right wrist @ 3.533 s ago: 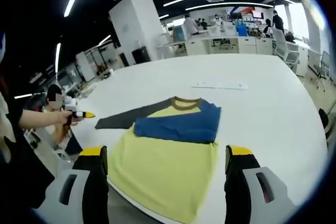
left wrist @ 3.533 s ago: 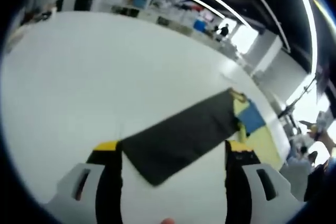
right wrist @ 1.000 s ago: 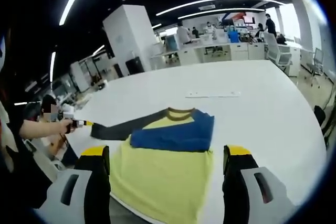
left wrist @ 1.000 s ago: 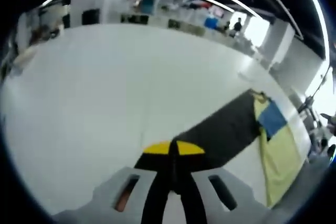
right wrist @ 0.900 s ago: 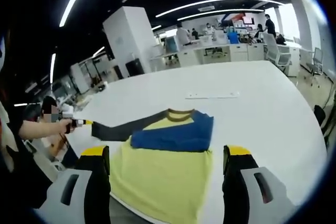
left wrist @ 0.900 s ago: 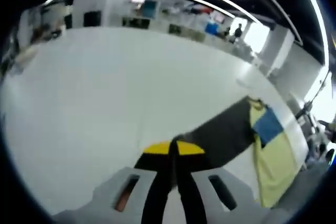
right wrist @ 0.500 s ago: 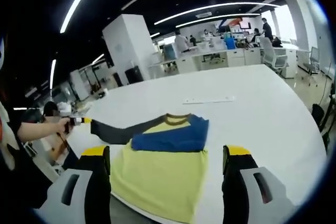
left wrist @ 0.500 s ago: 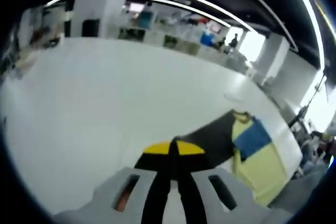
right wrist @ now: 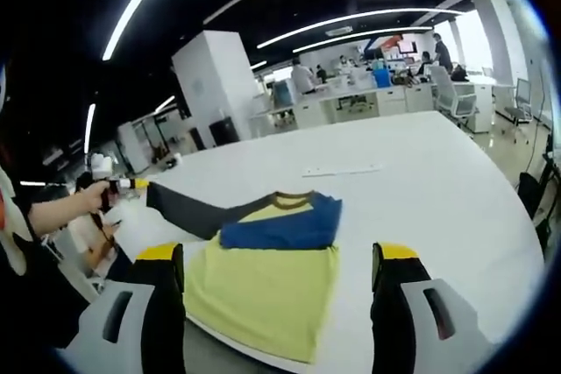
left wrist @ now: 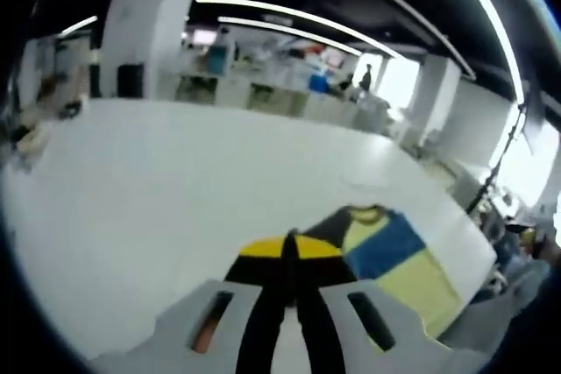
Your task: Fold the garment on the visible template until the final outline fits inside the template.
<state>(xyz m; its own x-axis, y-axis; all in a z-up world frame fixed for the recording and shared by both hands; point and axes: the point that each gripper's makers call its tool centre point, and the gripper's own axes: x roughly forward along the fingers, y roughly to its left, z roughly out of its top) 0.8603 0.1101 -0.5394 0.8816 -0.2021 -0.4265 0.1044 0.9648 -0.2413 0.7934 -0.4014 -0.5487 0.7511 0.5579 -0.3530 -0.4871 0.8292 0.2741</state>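
Left gripper view
Left gripper point(left wrist: 290, 256): the jaws are being pressed together on the dark sleeve point(left wrist: 323, 232), which is being pinched right at the yellow tips.
Shirt point(left wrist: 399, 260): it is being seen ahead and to the right on the white table point(left wrist: 140, 181), yellow body toward the table edge, blue sleeve point(left wrist: 386, 247) folded across the chest.

Right gripper view
Right gripper point(right wrist: 276, 282): the jaws are being held wide apart, with nothing between them (the yellow body point(right wrist: 254, 291) is lying on the table past them).
Shirt point(right wrist: 263, 269): it is lying flat near the table's near edge, collar point(right wrist: 289, 200) pointing away.
Dark sleeve point(right wrist: 184, 208): it is being lifted off the table to the left by the left gripper point(right wrist: 131, 184), held in a hand point(right wrist: 92, 199).
White strip point(right wrist: 342, 170): it is lying on the table beyond the collar, apart from the shirt.
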